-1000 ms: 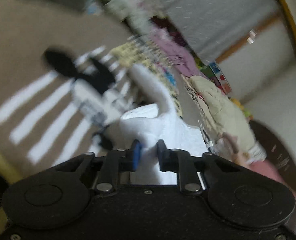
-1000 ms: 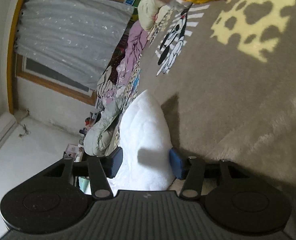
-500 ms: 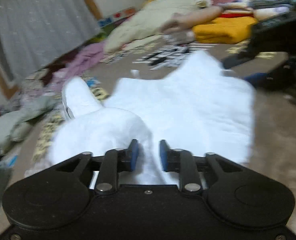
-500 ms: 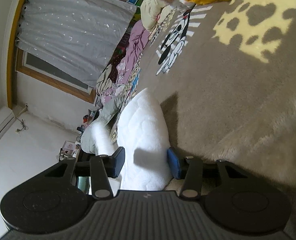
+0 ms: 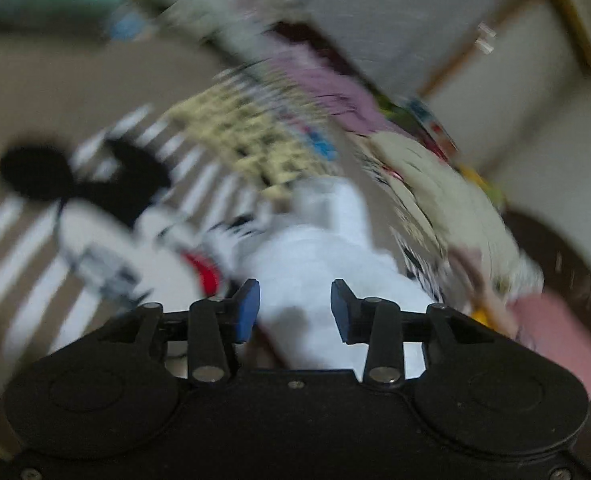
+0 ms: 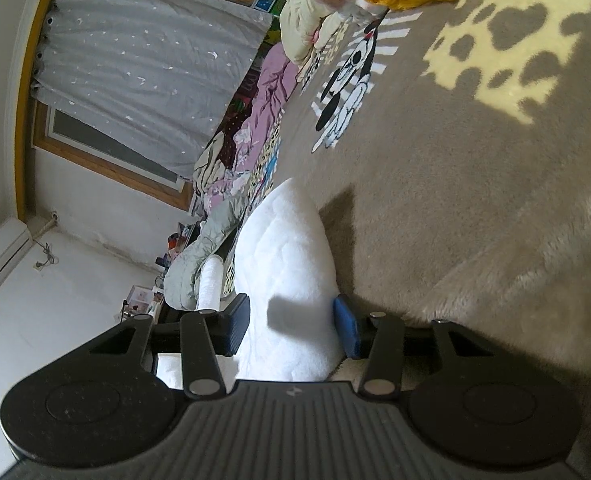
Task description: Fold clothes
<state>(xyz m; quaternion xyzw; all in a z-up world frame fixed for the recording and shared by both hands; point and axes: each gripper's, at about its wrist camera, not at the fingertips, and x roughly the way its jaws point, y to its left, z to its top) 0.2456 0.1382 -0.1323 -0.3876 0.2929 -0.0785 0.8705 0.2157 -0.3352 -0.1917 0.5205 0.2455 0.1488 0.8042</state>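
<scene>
Bedding comes first: a wide brown plush blanket printed with a cartoon mouse and pale yellow patches serves as the folding surface, with heaps of other clothes pushed toward the curtained window, probably to leave room. On it lies the white fleecy garment, bunched into a tall hump, which suggests a fold is under way and not yet flattened. The right gripper is rolled far onto its side, so the blanket rises like a wall, and its blue pads stand apart with the white cloth filling the gap between them; whether they actually pinch it I cannot tell. The left gripper points down over the same white garment, heavily blurred, its jaws spread wide with the fabric lying loose between and beyond them.
</scene>
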